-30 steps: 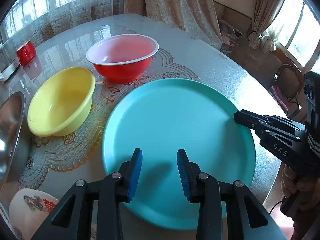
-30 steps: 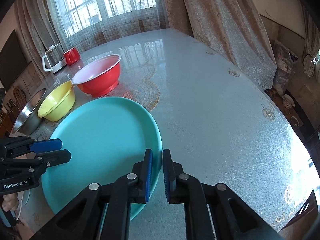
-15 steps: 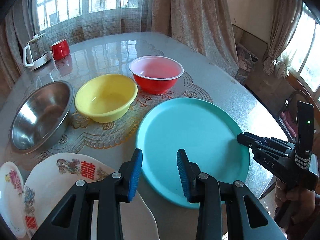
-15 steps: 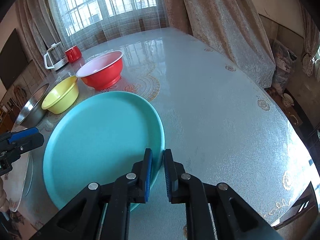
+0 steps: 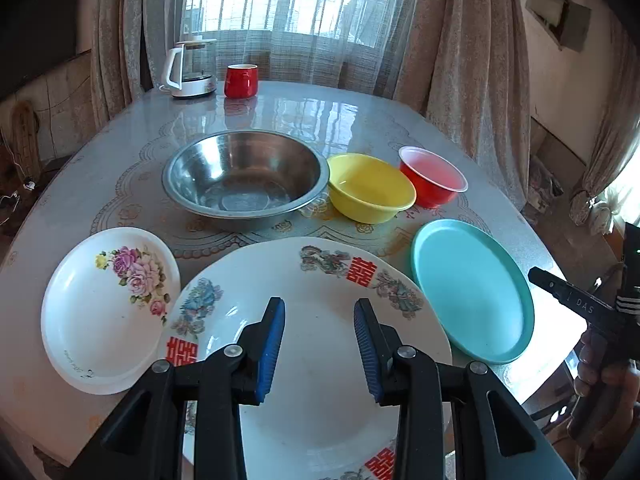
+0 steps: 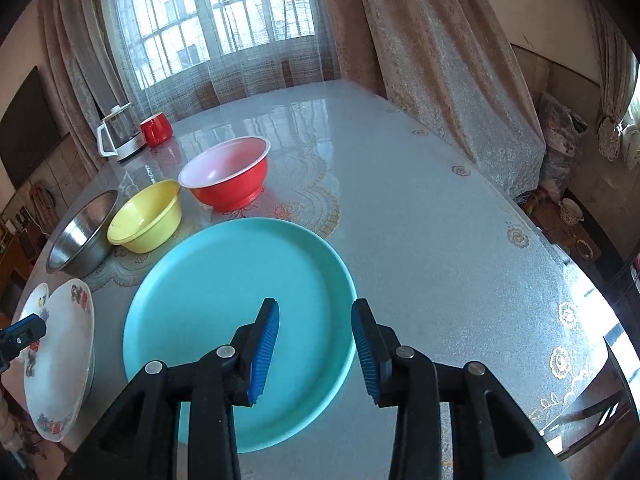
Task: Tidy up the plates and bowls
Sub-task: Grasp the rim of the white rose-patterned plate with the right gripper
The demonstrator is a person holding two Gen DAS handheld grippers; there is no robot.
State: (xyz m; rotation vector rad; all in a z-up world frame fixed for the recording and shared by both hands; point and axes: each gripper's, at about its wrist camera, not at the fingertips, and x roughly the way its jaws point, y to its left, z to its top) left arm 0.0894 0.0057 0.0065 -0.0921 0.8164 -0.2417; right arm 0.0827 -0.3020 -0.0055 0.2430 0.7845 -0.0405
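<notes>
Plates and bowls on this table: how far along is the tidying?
Little looks done: nothing is stacked. The steel bowl, yellow bowl and red bowl sit in a row; the floral plate, big printed plate and teal plate lie separately. In hand: nothing. The left gripper and right gripper are open and empty. Stacking plates and nesting bowls seems left.

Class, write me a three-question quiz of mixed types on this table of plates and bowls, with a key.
1. True or false: the right claw is shut on the teal plate.
2. Which bowl stands between the steel bowl and the red bowl?
3. Fill in: the left claw hovers open over the large white plate printed with red ____.

Key: 1. False, it is open. 2. The yellow bowl. 3. Characters.
</notes>
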